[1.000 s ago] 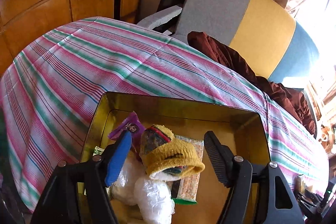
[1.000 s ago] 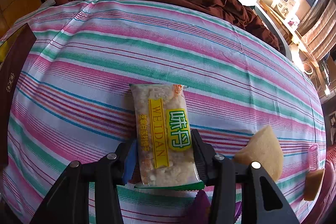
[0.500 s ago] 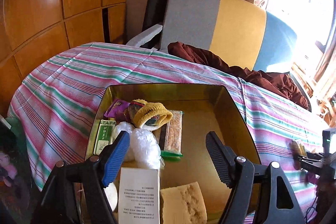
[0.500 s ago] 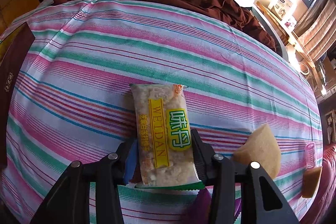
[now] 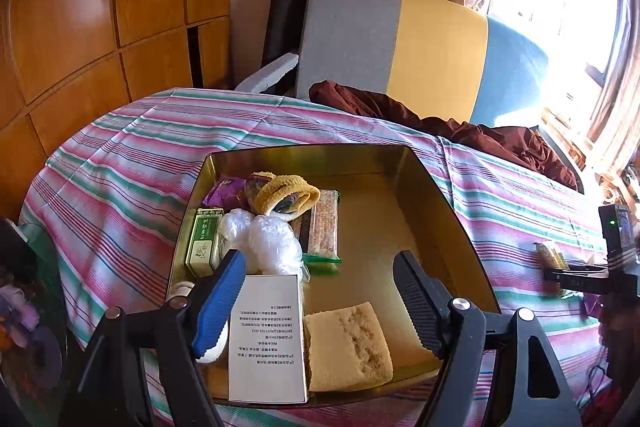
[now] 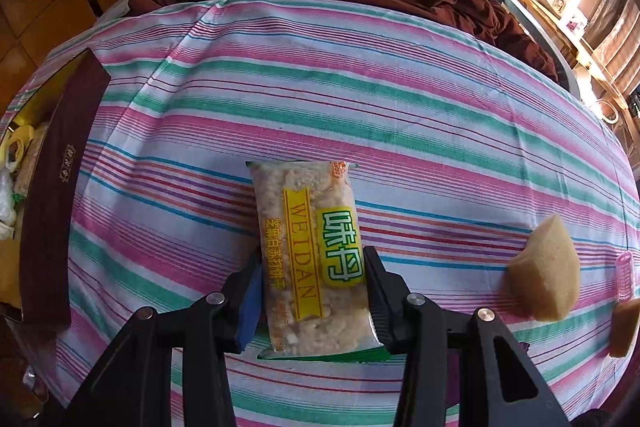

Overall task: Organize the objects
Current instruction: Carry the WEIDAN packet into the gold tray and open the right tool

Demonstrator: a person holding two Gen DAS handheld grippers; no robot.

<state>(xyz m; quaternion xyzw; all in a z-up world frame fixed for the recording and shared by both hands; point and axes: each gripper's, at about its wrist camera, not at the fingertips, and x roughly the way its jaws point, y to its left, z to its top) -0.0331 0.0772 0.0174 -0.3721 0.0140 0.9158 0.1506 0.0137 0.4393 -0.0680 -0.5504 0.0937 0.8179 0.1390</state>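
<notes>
In the left wrist view, the left gripper (image 5: 316, 291) hung at the lower middle of the frame with its jaws spread and nothing between them, above the gold tin (image 5: 436, 195) that sat on the striped surface (image 5: 120, 171). Along the tin's left side lay a green box (image 5: 205, 242), a purple packet (image 5: 225, 190), crumpled clear plastic (image 5: 264, 243) and a yellow knit cap (image 5: 286, 191). Just right of the cap lay a snack bar (image 5: 325, 223). At the tin's near edge a white leaflet (image 5: 266, 337) lay beside a sponge (image 5: 346, 345), the two touching. The right half of the tin floor was bare. A brown cloth (image 5: 440, 123) lay heaped at the far edge of the surface, before a grey, yellow and blue chair (image 5: 436, 43).

In the right wrist view, the tin (image 6: 48, 195) showed at the left edge of the frame. The right gripper (image 6: 314, 291), at lower middle, was pinching the lower part of a WEIDAN packet (image 6: 308, 251), its pads pressed on both long sides. Whether the packet rested on the surface or hung just above it could not be told. To the right a sponge wedge (image 6: 546, 271) lay on the cloth, and a second sponge piece (image 6: 624, 327) sat at the right edge.
</notes>
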